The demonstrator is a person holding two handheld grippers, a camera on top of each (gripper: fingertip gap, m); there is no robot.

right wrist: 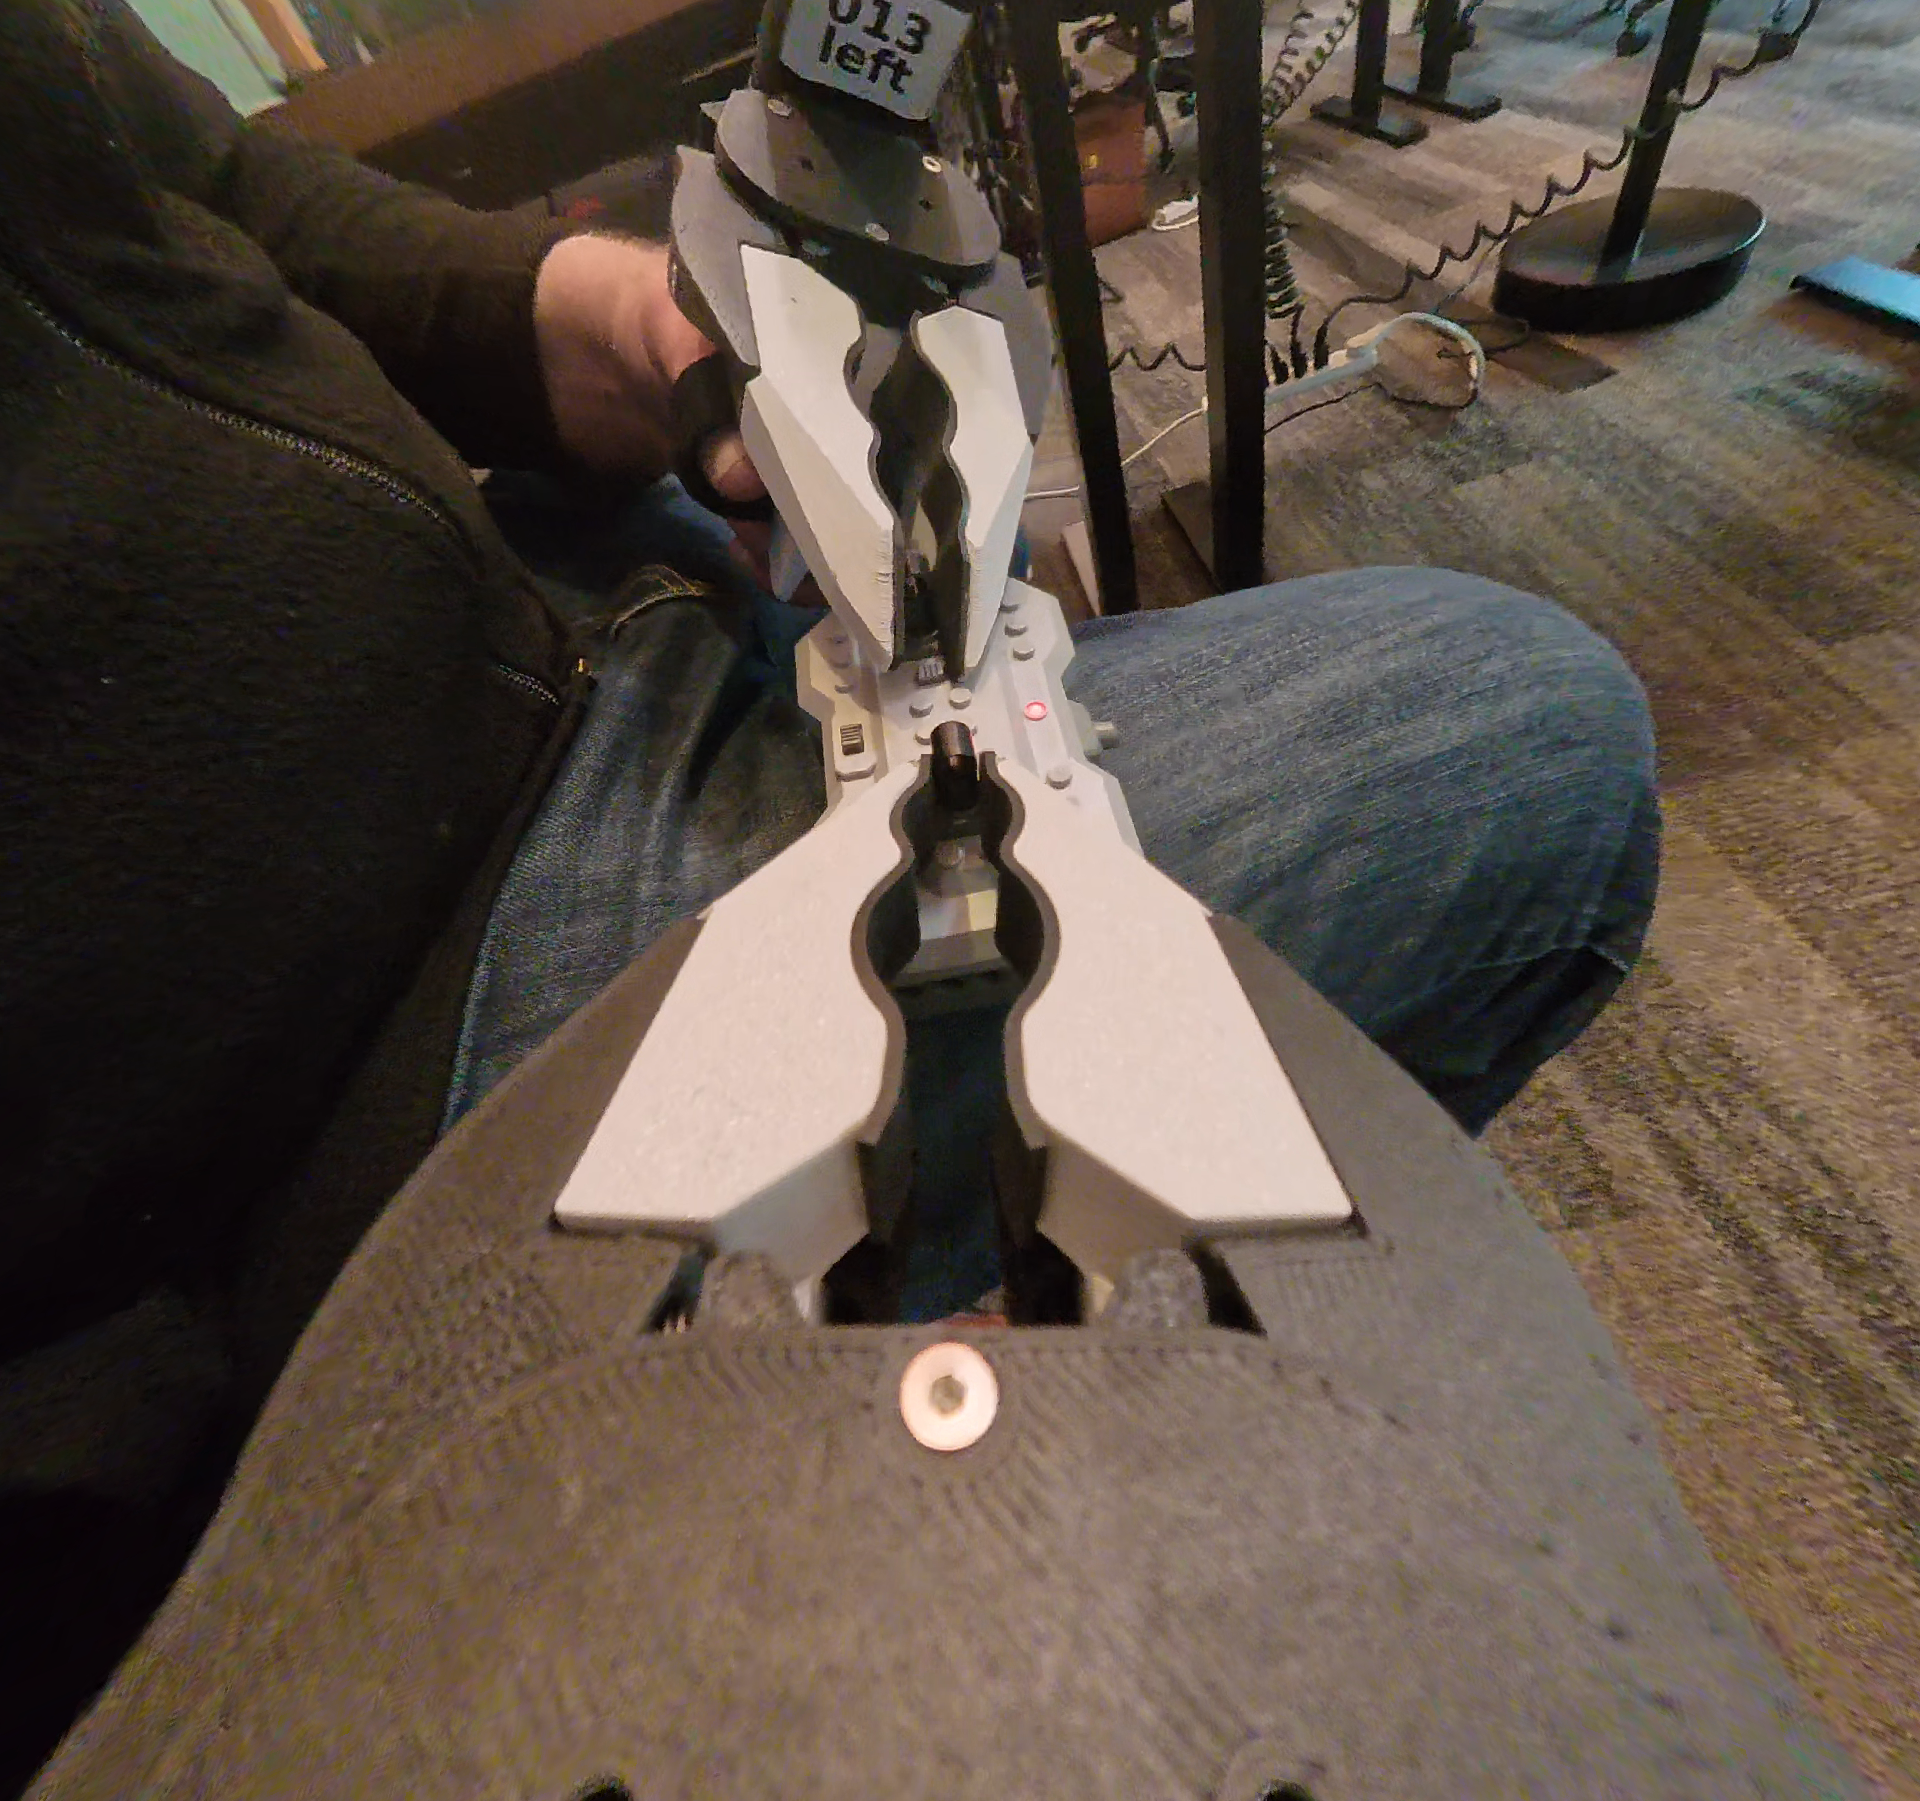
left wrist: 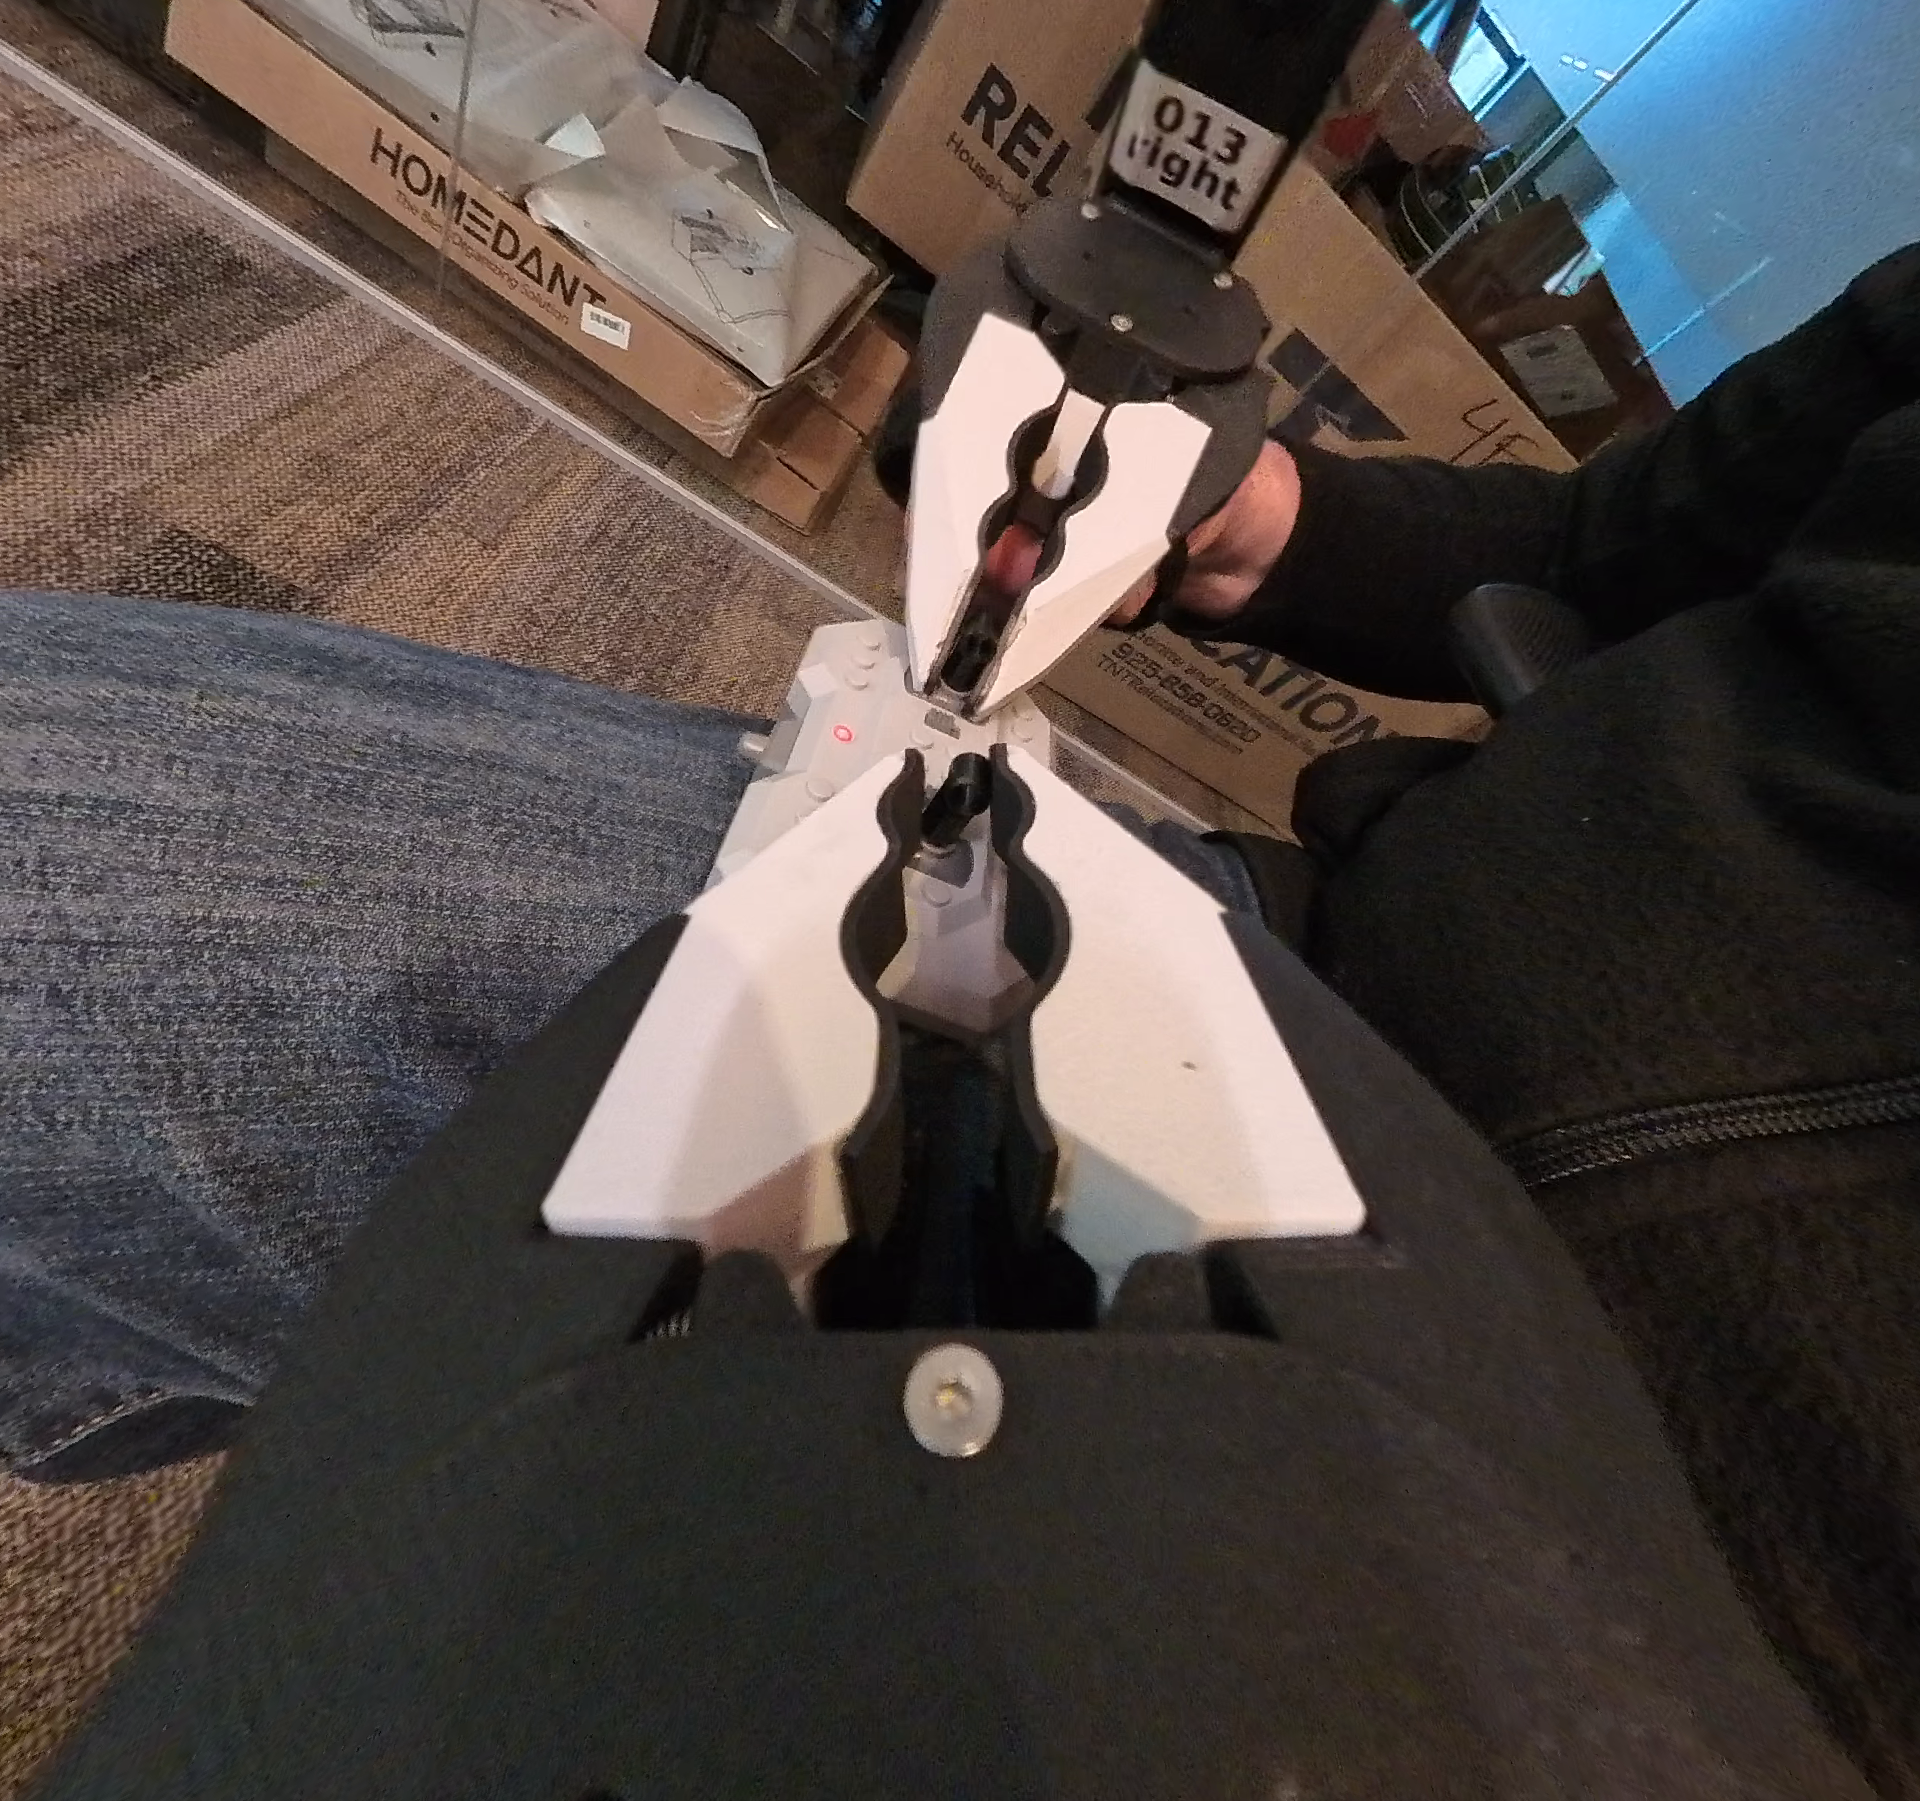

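1. I take the grey studded controller [left wrist: 883,733] as my landmark. It lies across the lap of a person in blue jeans [left wrist: 312,868], with a lit red lamp [left wrist: 843,733] on its top face.
2. My left gripper [left wrist: 948,777] has its white fingers [left wrist: 800,930] closed on one of the controller's two black stick levers [left wrist: 956,801]; the tips stand just either side of that lever and a narrow gap remains between them.
3. In the right wrist view I see the left gripper [right wrist: 928,655] coming down onto the far end of the controller [right wrist: 914,712], its tips pinched around a small dark part there.
4. My right gripper [right wrist: 951,772] is likewise clamped on a black stick lever [right wrist: 953,759] at the near end of the controller, with the red lamp [right wrist: 1035,709] just to the right of the lever.
5. In the left wrist view, the right gripper [left wrist: 961,702] meets the controller from the far side, held by a hand [left wrist: 1236,536] in a black sleeve [left wrist: 1507,525].
6. Beyond the controller in the left wrist view stand cardboard boxes [left wrist: 436,193] on patterned carpet [left wrist: 260,421].
7. Beyond the controller in the right wrist view stand black desk legs [right wrist: 1236,297], a coiled cable [right wrist: 1455,245] and a round black stand base [right wrist: 1631,265].
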